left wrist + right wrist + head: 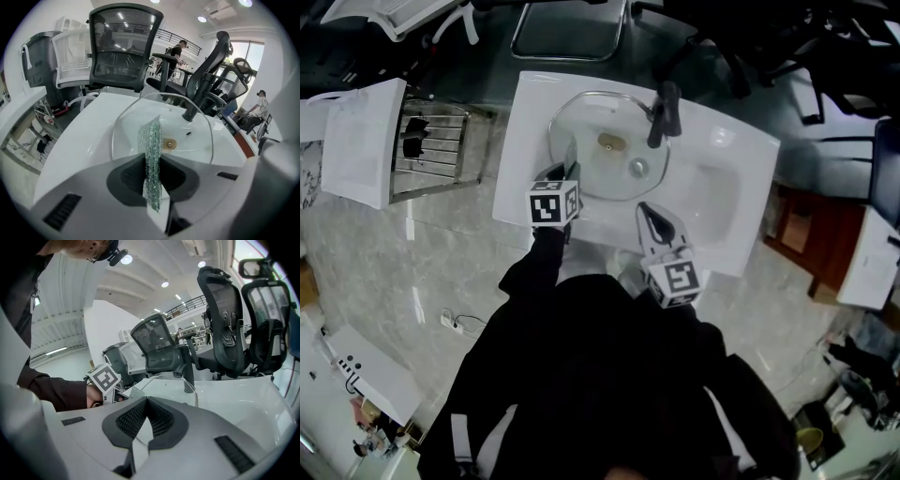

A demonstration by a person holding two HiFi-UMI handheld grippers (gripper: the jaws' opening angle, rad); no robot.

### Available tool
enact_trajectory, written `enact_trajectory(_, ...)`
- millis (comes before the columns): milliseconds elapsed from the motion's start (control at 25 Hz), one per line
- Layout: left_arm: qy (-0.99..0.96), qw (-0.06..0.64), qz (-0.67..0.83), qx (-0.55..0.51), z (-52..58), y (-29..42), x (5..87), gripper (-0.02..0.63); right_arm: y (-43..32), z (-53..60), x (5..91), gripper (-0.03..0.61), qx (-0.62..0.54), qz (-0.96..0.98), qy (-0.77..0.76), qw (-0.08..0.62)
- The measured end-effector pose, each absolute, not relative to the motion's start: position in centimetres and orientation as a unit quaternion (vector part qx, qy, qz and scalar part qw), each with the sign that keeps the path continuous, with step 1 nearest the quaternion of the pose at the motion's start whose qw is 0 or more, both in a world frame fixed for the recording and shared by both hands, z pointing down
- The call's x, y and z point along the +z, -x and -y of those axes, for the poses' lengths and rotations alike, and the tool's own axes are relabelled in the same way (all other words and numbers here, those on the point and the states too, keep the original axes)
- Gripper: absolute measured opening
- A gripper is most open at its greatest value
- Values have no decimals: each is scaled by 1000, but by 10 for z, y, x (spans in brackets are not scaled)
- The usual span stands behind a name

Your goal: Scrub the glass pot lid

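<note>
Left tool (152, 161) is clamped on a glittery scrub pad (151, 133) at the lid's (592, 155) near edge. Right tool (146, 401) is closed on the lid's rim, over the sink (724, 199).

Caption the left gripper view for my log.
Left gripper jaws clamp a glittery scrub cloth, facing the glass pot lid in the sink.

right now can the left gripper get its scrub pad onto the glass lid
Probably yes: the left gripper, shut on the scrub pad, sits at the glass lid's near rim with nothing between them.
</note>
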State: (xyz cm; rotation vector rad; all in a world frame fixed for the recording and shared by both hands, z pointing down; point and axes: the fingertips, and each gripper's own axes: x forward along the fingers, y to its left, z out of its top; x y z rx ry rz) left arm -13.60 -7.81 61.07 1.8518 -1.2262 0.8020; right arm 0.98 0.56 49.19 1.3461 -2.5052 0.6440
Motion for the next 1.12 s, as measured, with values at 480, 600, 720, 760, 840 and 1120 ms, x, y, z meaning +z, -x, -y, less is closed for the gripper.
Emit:
enact_trajectory(480,-688,383,502,357,82,168,637,52,-7,-2,503,3,229,851,-456,125)
enact_trajectory(600,-686,389,496,363,83,164,640,54,-9,0,505,3,234,848,-458,128)
enact_trajectory(720,-686,402,487,362,82,158,649,54,-11,2,508,3,237,845,-462,127)
enact_trajectory(760,-686,407,485,358,82,156,650,54,-11,2,509,3,237,845,-463,127)
enact_trajectory(840,-687,414,480,354,83,154,653,54,-12,3,511,3,237,844,-463,128)
enact_trajectory(1120,-695,424,459,356,86,144,656,54,-12,5,516,3,242,841,-466,132)
